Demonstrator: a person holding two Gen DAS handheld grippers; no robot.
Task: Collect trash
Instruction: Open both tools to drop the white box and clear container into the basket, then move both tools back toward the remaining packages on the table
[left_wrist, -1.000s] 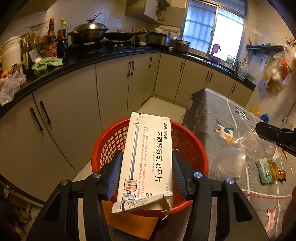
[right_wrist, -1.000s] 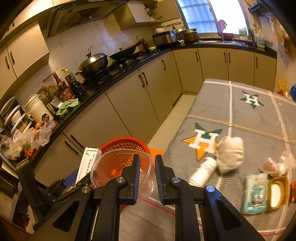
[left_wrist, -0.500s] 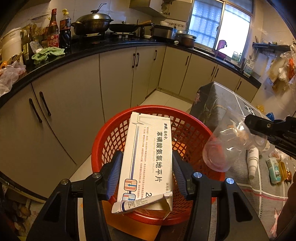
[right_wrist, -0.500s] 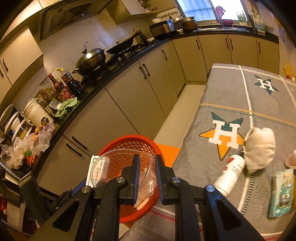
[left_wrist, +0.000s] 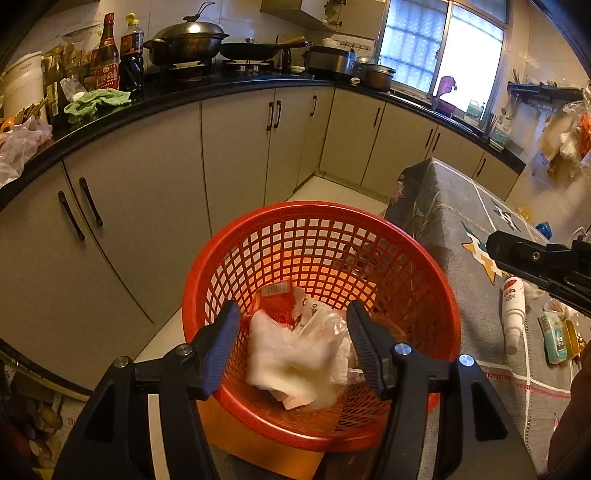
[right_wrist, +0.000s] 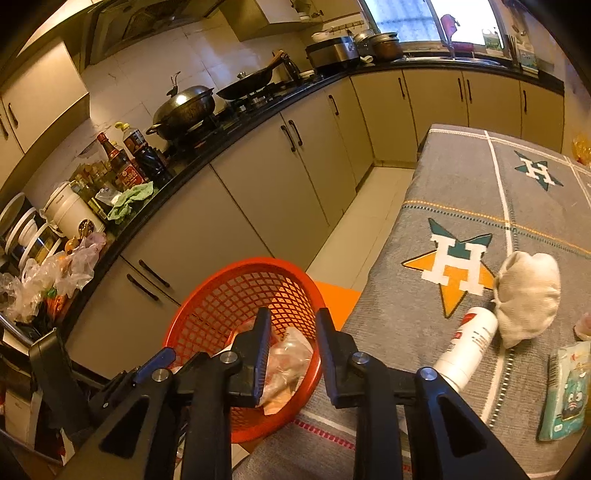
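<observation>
A red mesh basket (left_wrist: 436, 295) (right_wrist: 207, 317) stands on the floor beside the table. My left gripper (left_wrist: 291, 317) hangs over it, its jaws opening with nothing pressed between them. Below it a blurred white box (left_wrist: 291, 365) drops onto the clear plastic and paper trash in the basket. My right gripper (right_wrist: 291, 317) hovers over the basket's near rim, jaws opening and empty; a clear plastic piece (right_wrist: 291, 354) lies in the basket beneath it. On the table lie a white bottle (right_wrist: 469, 347), a crumpled white wad (right_wrist: 528, 295) and a teal packet (right_wrist: 565, 395).
The table wears a grey cloth (right_wrist: 461, 192) with star-and-H prints. Beige cabinets (left_wrist: 236, 147) under a black counter run along the left and back, crowded with a wok (left_wrist: 184, 40), bottles (left_wrist: 107, 55) and a green rag (left_wrist: 96, 103). An orange sheet (right_wrist: 336, 291) lies under the basket.
The left gripper let go of the white box, which now falls into the basket. The right gripper let go of the clear plastic container, which is now down in the basket. Both jaws stand wider.
</observation>
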